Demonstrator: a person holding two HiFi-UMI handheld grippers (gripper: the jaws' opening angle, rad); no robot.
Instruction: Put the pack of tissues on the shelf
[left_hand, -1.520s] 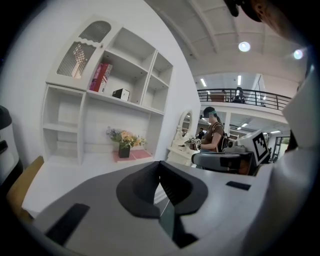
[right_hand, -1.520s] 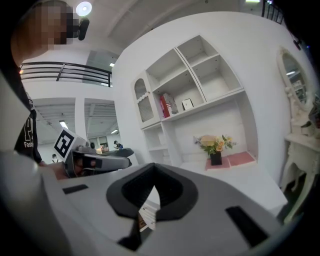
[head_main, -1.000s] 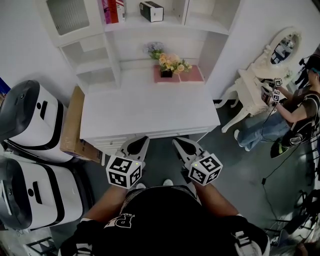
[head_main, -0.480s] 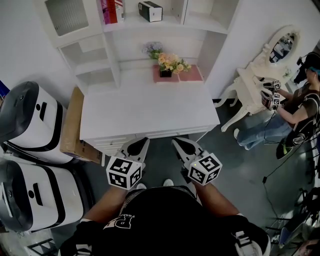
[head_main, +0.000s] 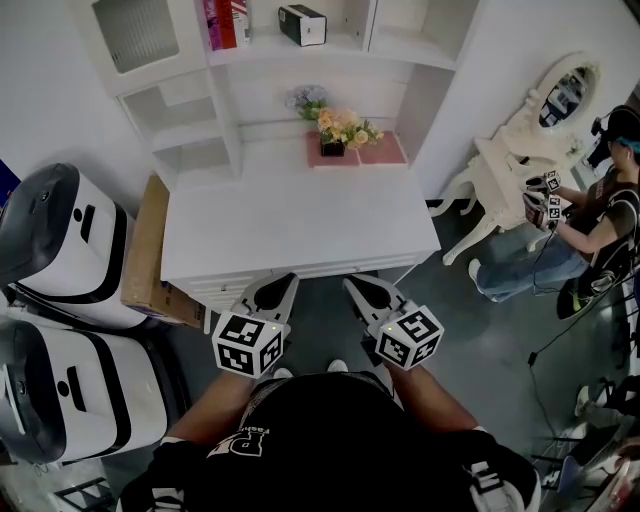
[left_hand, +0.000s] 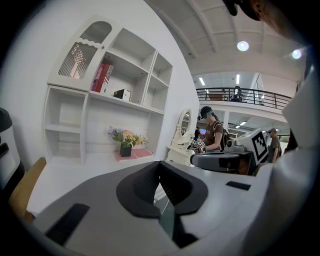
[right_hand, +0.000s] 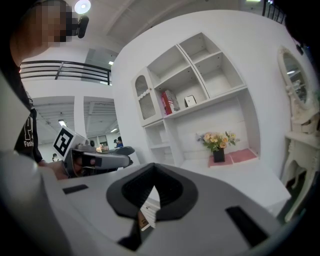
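Observation:
A small dark-and-white pack of tissues lies on the upper shelf of the white wall unit, just right of the red books. The left gripper view shows the pack on the same shelf, and so does the right gripper view. Both grippers hang low in front of the person's body, off the near edge of the white desk. My left gripper is shut with nothing in it. My right gripper is shut and holds nothing either.
A flower pot on a pink mat stands at the desk's back. Two white-and-black cases and a cardboard box crowd the left side. A white vanity with a mirror and a person are at the right.
Both grippers stay where they were, shut. Only the person at the right has shifted a little.

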